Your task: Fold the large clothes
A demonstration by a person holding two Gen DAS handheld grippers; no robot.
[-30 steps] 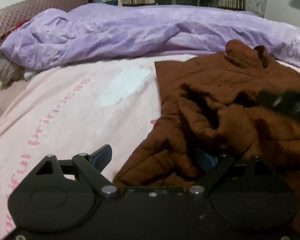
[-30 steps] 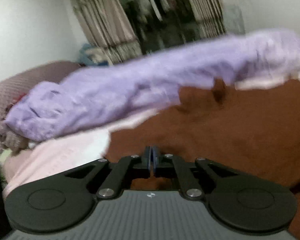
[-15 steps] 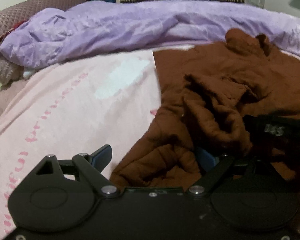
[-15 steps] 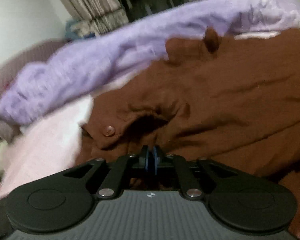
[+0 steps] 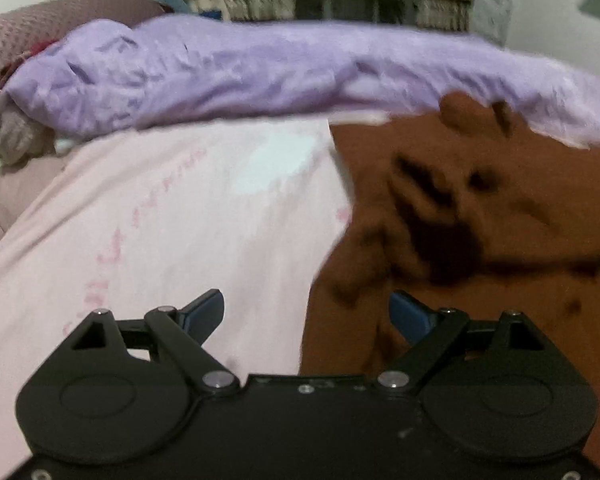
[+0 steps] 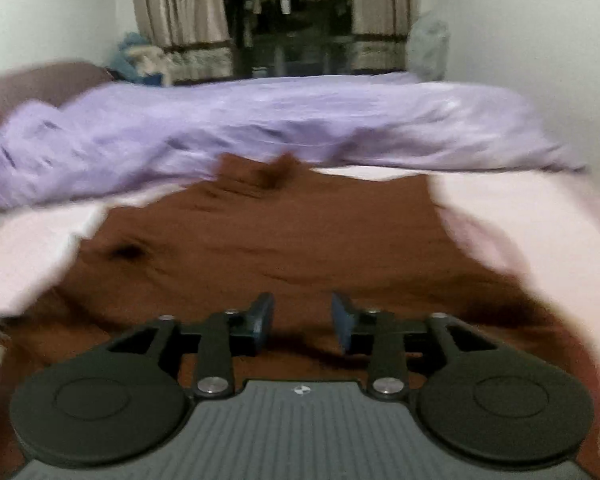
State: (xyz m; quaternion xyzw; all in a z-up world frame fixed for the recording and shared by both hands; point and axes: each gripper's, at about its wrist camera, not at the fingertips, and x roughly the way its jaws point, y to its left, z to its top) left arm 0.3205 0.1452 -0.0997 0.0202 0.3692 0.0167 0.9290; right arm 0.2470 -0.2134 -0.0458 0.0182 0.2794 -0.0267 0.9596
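Note:
A large brown quilted garment (image 5: 480,216) lies on the pink bed sheet (image 5: 160,220); its middle is bunched into folds in the left wrist view. It also shows in the right wrist view (image 6: 268,240), spread fairly flat. My left gripper (image 5: 306,312) is open and empty, its jaws wide apart over the garment's left edge. My right gripper (image 6: 302,320) is open and empty, just above the garment's near part. Both views are blurred by motion.
A crumpled purple duvet (image 5: 240,68) lies across the far side of the bed, also in the right wrist view (image 6: 260,120). A brown pillow (image 5: 52,16) sits far left. Curtains and a dark window (image 6: 292,16) stand behind.
My right gripper was shut on the brown garment and has opened, letting it go onto the bed. My left gripper stayed open and shifted slightly; the garment's fold settled.

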